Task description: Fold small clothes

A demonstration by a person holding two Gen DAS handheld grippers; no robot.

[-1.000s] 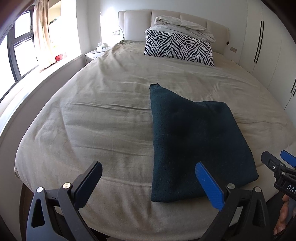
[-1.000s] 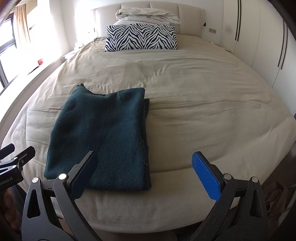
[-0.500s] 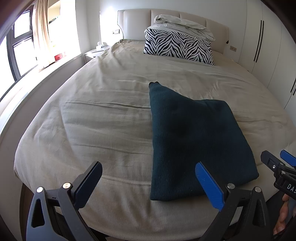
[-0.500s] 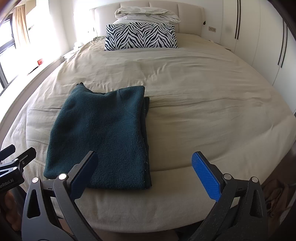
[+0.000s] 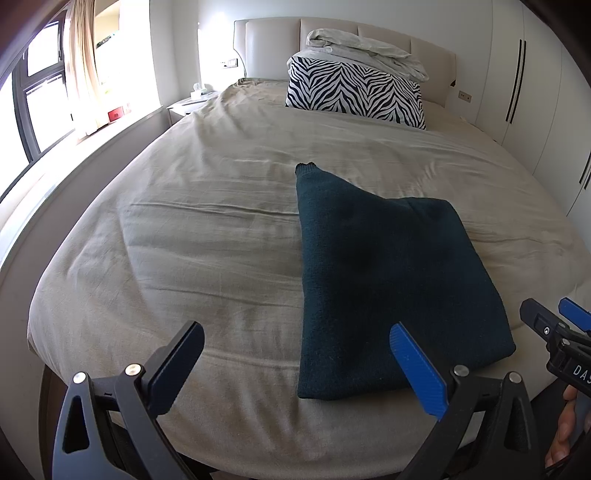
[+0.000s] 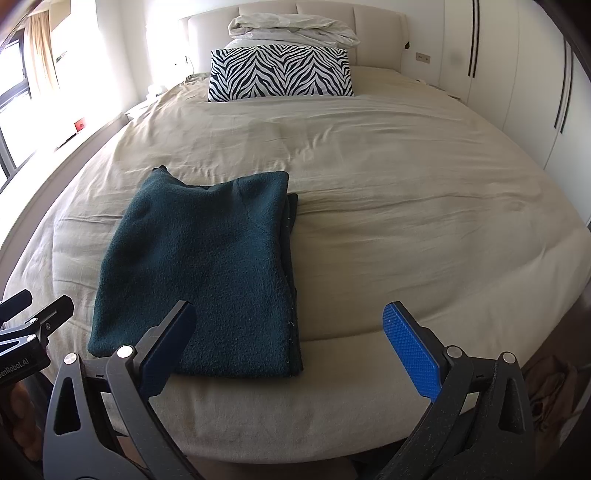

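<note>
Both cameras sit low at the foot of the bed (image 5: 221,229), facing the headboard (image 5: 332,40). The left view looks from left of the sweater (image 5: 388,280), the right view from right of the sweater (image 6: 199,273). Both views share the sweater, the zebra pillow (image 6: 280,72) and the bed; each catches the other gripper at its edge.

folded sweater (image 6: 199,266) sits on the bed (image 6: 406,206) near the foot edge, left of centre, with the pillow (image 6: 280,72) way back against the headboard (image 6: 373,22) and a bundled duvet (image 6: 291,29) on top of it
</note>
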